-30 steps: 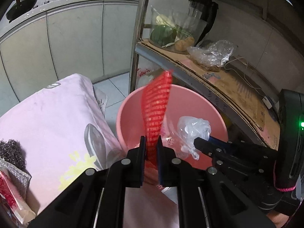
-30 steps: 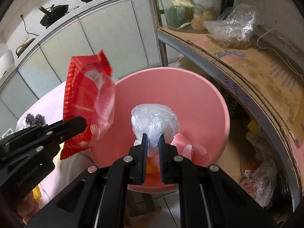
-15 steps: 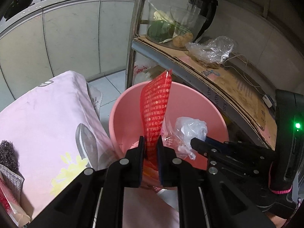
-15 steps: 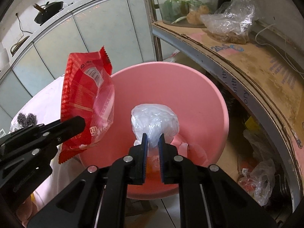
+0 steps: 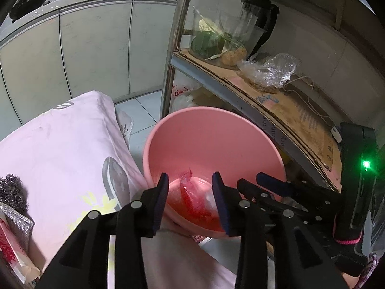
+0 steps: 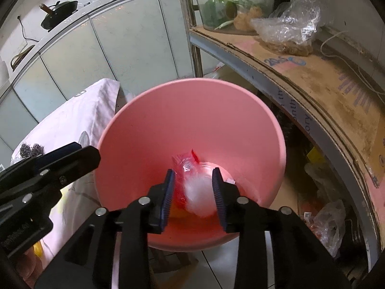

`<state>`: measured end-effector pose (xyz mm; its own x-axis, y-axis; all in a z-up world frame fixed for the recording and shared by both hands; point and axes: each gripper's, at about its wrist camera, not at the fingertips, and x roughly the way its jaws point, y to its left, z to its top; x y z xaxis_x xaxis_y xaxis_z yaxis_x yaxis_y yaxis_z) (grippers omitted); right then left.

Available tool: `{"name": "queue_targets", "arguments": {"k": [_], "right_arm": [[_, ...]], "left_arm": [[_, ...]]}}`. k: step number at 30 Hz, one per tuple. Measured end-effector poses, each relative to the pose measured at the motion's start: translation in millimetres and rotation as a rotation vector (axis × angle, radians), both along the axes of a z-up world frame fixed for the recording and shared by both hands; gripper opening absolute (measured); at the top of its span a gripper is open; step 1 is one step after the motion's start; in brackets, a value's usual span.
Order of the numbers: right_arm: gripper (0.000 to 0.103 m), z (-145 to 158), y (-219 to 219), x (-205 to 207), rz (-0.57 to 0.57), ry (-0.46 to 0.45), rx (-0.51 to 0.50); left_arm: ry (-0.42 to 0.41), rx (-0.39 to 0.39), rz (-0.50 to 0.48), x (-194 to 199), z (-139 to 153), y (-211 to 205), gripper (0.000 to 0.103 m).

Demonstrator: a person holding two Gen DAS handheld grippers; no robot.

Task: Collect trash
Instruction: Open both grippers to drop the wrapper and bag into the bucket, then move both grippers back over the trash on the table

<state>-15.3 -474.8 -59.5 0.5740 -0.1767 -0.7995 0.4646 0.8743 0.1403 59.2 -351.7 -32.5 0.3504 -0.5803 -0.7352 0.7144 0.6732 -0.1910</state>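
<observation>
A pink plastic bin (image 5: pixel 216 130) (image 6: pixel 192 110) stands on the floor below both grippers. A red snack wrapper (image 5: pixel 192 200) (image 6: pixel 182 168) and a crumpled clear plastic bag (image 6: pixel 199 195) lie inside it at the bottom. My left gripper (image 5: pixel 190 190) is open and empty over the bin's near rim. My right gripper (image 6: pixel 192 183) is open and empty over the bin, the plastic bag blurred between its fingers below. Each gripper shows in the other's view, the right one (image 5: pixel 276 187) and the left one (image 6: pixel 60 159).
A pink pillow (image 5: pixel 60 144) lies left of the bin, with a steel scourer (image 5: pixel 12 192) and a red packet (image 5: pixel 9 245) on it. A metal shelf (image 6: pixel 312 77) lined with cardboard stands right, holding a plastic bag (image 6: pixel 288 26) and vegetables. Cabinets stand behind.
Both grippers opened. The red wrapper dropped from the left one and the clear plastic bag from the right one, both into the pink bin.
</observation>
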Motion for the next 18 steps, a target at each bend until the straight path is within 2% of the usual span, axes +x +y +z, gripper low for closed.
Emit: {"name": "queue_targets", "arguments": {"k": [18], "right_arm": [[0.034, 34, 36, -14, 0.04, -0.034, -0.059]], "left_arm": [[-0.047, -0.054, 0.018, -19, 33, 44, 0.038]]}}
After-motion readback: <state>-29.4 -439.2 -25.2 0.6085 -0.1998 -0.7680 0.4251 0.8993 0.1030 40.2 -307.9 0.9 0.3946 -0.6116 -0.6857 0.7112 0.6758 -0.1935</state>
